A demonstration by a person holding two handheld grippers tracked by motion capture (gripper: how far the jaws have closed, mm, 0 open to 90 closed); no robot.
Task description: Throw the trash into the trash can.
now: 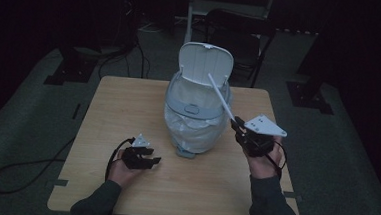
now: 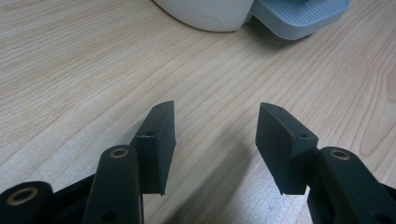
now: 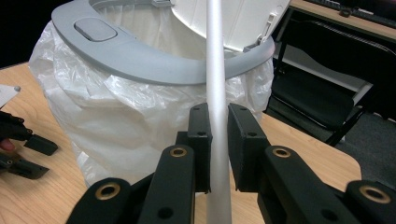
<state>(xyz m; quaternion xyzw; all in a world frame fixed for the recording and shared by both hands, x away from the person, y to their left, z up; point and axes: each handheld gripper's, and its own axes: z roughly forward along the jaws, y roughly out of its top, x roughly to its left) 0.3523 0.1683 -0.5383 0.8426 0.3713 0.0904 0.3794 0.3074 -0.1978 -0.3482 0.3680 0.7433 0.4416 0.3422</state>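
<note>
A white pedal bin (image 1: 196,119) with a grey rim (image 3: 140,63) stands mid-table, its lid (image 1: 204,63) tipped up and a white plastic liner (image 3: 112,116) draped over its sides. My right gripper (image 1: 238,125) is shut on a long white stick (image 1: 220,96) that slants up and left over the bin's mouth. In the right gripper view the stick (image 3: 215,93) runs straight up between the jaws. My left gripper (image 1: 150,161) rests low over the table left of the bin, open and holding nothing. In the left gripper view its jaws (image 2: 215,140) stand apart over bare wood.
The wooden table (image 1: 123,113) carries the bin's grey foot pedal (image 2: 301,16) near its base. A black cable (image 1: 29,170) trails off the table's left side. A dark chair (image 1: 243,35) stands behind the table on the grey floor.
</note>
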